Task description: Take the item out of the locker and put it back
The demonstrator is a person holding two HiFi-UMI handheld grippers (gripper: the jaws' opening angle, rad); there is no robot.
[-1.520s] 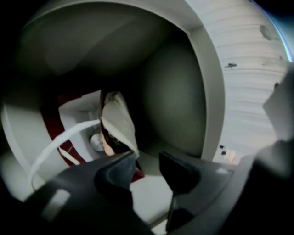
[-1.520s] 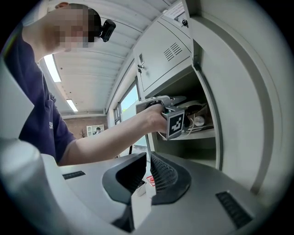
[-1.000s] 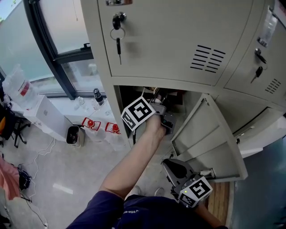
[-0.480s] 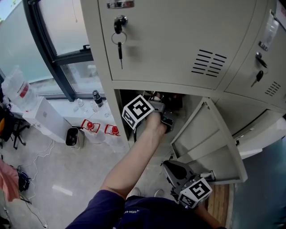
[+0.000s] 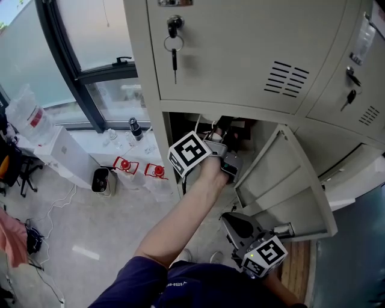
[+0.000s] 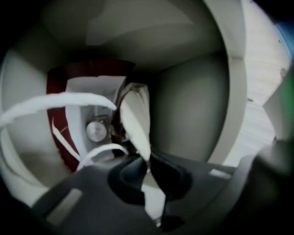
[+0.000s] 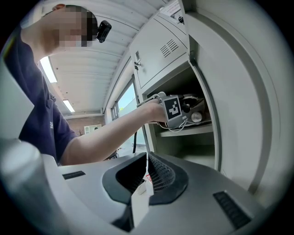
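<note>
Not much to read here! White letters run upside down across the dark shirt (image 5: 178, 284), and only "SH" comes clear, in the right gripper view. The cubes on the left tongs (image 6: 148, 160) and right tongs (image 7: 147, 158) carry black-and-white square markers without words. The upper locker door's plate (image 5: 175, 2) is unreadable.

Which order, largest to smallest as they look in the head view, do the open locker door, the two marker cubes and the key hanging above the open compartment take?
1. open locker door
2. left marker cube and right marker cube: alike, the right one seems nearer the camera, so unranked
3. hanging key
</note>
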